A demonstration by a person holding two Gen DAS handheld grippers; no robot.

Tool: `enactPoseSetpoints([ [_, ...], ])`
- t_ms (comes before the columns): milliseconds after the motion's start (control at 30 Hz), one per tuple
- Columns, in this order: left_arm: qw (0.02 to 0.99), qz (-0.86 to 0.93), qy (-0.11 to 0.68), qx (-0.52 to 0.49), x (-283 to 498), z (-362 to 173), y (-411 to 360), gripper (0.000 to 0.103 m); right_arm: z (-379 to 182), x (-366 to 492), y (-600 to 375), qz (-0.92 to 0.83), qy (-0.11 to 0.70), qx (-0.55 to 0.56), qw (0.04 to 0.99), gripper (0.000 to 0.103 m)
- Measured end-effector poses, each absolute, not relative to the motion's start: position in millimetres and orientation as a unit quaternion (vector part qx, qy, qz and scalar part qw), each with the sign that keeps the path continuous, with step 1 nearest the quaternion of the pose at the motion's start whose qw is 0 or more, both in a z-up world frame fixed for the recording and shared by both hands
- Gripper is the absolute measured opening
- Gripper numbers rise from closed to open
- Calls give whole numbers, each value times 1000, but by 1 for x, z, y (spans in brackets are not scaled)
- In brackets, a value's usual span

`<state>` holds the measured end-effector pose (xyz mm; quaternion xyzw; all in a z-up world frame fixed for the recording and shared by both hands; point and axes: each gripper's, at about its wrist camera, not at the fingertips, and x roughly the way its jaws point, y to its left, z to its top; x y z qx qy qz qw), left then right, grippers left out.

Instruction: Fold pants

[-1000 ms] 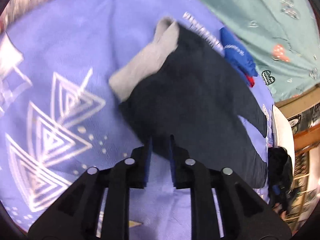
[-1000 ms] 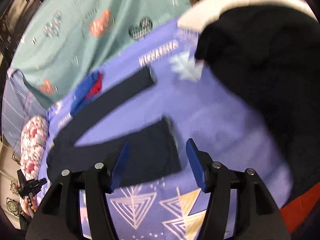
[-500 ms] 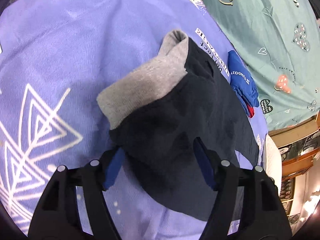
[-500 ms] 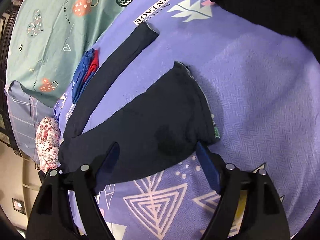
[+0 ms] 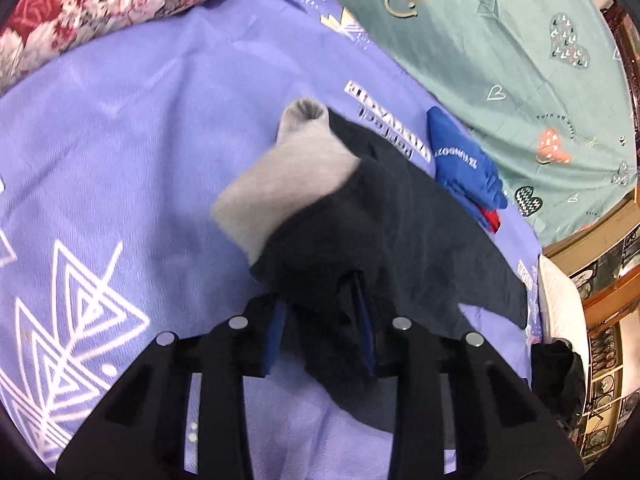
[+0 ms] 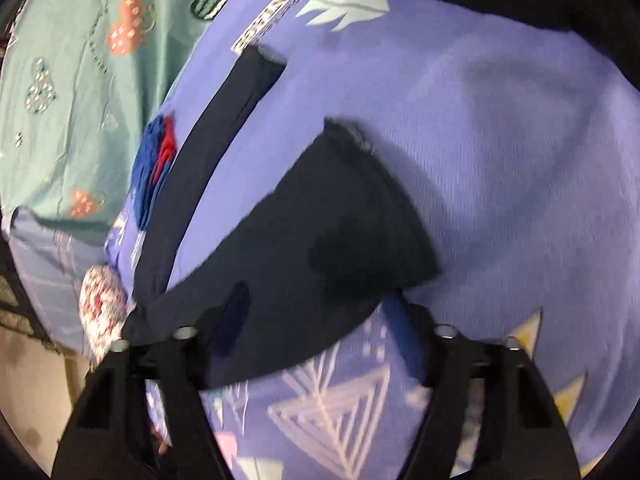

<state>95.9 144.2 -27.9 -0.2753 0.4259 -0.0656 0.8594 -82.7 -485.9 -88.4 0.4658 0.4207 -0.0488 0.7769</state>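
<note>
Lying between both closing grippers (image 5: 320,324) (image 6: 316,332), dark pants (image 5: 384,232)

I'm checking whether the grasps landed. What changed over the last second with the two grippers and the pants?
The left gripper opened, moved onto the waist end of the dark pants and has just been closing, with cloth now bunched between its pads. The right gripper came down over a leg end and narrowed, cloth between its pads too. The blue garment and purple sheet stayed put.

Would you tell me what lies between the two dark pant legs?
In the right wrist view, only bare purple bedsheet lies between the near pant leg and the far leg.
</note>
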Motion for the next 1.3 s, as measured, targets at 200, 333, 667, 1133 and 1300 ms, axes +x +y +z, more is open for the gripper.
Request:
enactPoseSetpoints([
  [200, 828, -72, 469, -300, 115, -56, 147, 34, -95, -83, -490, -52, 394, 445, 802, 9],
  [333, 836, -83, 446, -309, 110, -53, 146, 15, -71, -93, -483, -53, 362, 417, 832, 8],
  [667, 865, -117, 376, -310, 56, 3, 142, 9, 5, -127, -476, -20, 280, 379, 882, 7],
  [1133, 805, -83, 504, -301, 62, -70, 134, 35, -32, -114, -494, -38, 331, 395, 856, 8],
  [1300, 817, -68, 495, -289, 71, -63, 115, 69, -42, -113, -501, -39, 330, 403, 853, 8],
])
